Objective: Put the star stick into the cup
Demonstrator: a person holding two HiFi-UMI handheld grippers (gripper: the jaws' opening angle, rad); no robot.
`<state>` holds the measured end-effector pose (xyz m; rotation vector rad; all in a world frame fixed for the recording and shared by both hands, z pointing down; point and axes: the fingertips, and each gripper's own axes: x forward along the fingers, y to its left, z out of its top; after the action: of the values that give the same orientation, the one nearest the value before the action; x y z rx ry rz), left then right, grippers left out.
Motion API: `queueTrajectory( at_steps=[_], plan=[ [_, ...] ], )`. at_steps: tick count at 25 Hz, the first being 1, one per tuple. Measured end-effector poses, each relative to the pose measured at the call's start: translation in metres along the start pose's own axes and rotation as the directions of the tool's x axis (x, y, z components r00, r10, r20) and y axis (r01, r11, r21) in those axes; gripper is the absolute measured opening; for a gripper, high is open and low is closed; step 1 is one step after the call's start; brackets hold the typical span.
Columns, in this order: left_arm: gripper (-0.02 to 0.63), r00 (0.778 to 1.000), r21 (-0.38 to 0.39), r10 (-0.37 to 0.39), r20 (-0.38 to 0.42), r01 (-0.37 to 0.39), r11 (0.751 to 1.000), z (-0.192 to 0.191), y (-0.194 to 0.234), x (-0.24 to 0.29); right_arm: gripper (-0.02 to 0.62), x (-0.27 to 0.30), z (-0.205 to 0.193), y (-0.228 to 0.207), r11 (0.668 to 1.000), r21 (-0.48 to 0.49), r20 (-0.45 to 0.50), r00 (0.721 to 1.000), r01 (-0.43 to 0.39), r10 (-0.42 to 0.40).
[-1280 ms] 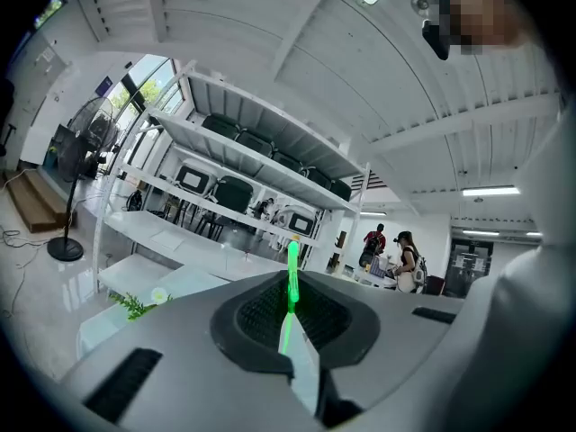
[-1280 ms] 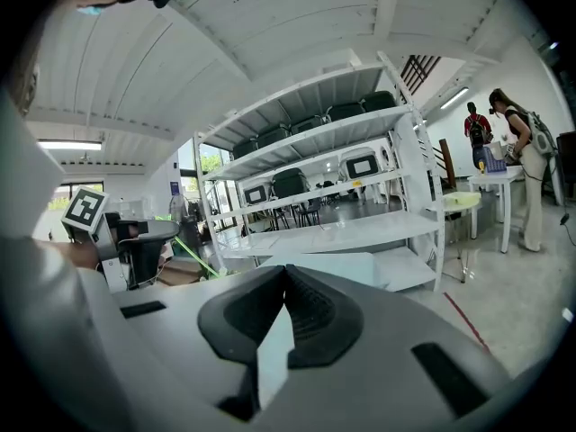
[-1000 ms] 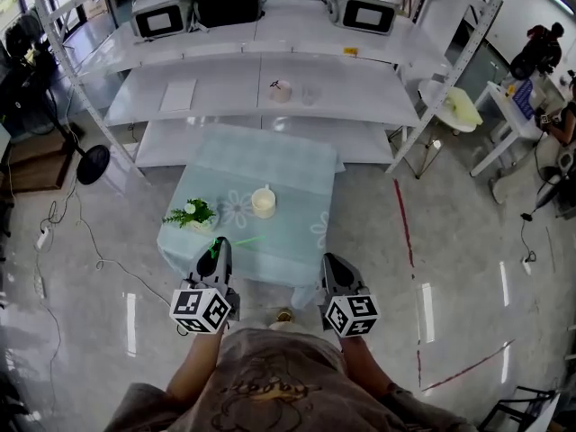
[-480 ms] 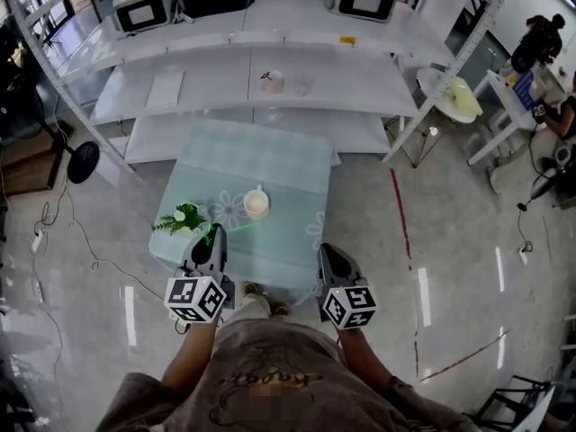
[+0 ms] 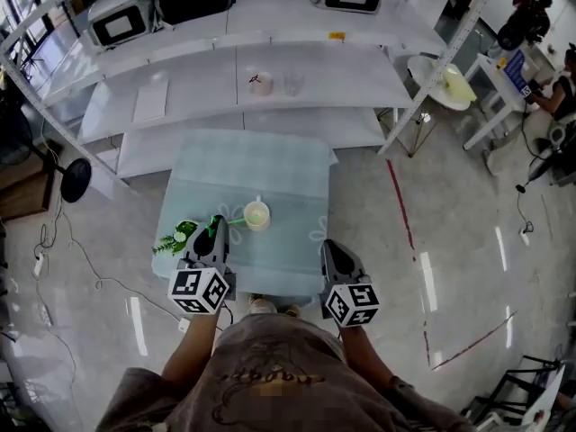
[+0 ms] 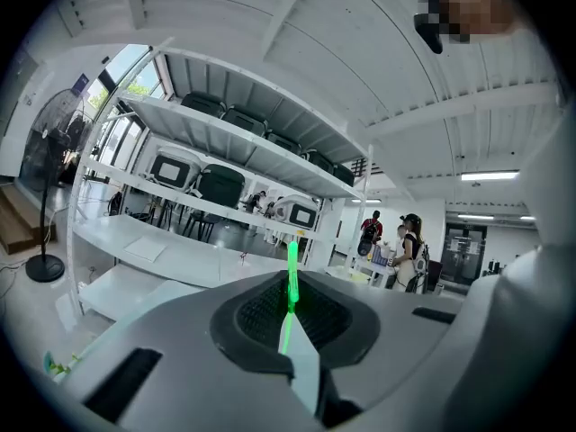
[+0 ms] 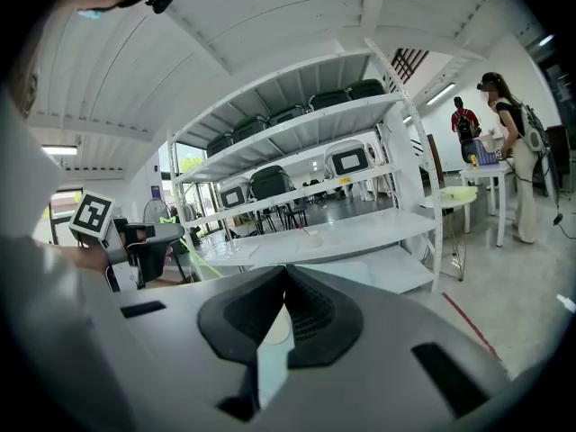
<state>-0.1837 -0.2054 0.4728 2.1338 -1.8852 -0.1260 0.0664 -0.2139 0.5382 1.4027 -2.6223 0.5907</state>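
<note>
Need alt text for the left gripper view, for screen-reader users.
The left gripper has its fingers closed on a thin bright-green plastic stick that pokes out ahead of them. Beyond stands a white metal shelf rack carrying grey boxy appliances, with people standing far off at the right.

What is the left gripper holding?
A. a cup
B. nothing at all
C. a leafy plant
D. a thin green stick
D: in the left gripper view, the left gripper has its jaws shut on the thin green star stick, which pokes up from between them. The cup is on the table.
</note>
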Motion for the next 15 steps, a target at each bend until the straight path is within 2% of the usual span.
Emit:
queueTrajectory(
  at_steps=[9,15],
  plan=[
    [0.031,0.994,0.064,-0.032,-0.109,0.039,0.997,-0.036,0.023,0.048,0.003,0.009,-0.005,-0.003,0.998,0.023,-0.001,0.998,0.059,-0.059],
    [0.031,0.983,0.017,-0.04,-0.179,0.044,0.999,-0.074,0.035,0.073,0.004,-0.001,-0.008,-0.015,0.992,0.04,-0.002,0.993,0.118,-0.118]
  ],
)
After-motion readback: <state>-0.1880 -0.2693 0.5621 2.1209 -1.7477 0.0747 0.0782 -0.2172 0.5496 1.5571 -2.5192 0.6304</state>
